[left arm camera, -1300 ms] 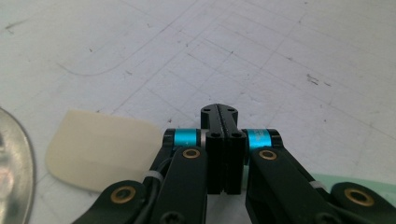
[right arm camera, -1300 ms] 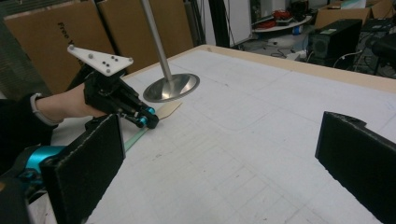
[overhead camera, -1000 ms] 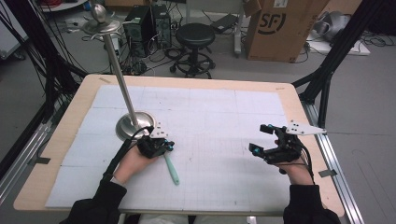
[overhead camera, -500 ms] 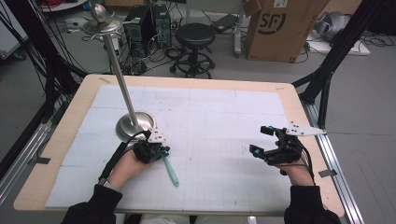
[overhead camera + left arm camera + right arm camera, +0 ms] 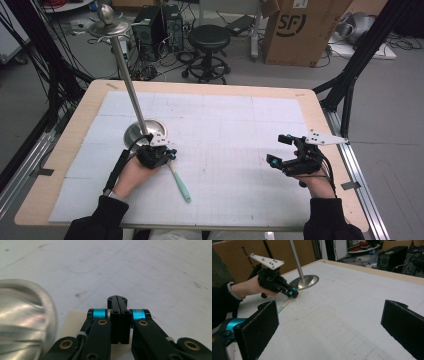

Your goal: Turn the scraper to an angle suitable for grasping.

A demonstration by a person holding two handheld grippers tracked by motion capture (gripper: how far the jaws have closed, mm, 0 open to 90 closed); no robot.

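The left gripper [image 5: 159,154] sits near the bench's [image 5: 65,145] left edge, its 2 jaws pressed together with nothing between them, just beside the round metal base [image 5: 145,132] of an upright pole stand. A mint-handled tool [image 5: 180,182] lies on the white mat [image 5: 230,130] under that gripper, pointing toward the near edge. The right gripper [image 5: 282,150], near the right edge, holds its jaws wide apart and empty.
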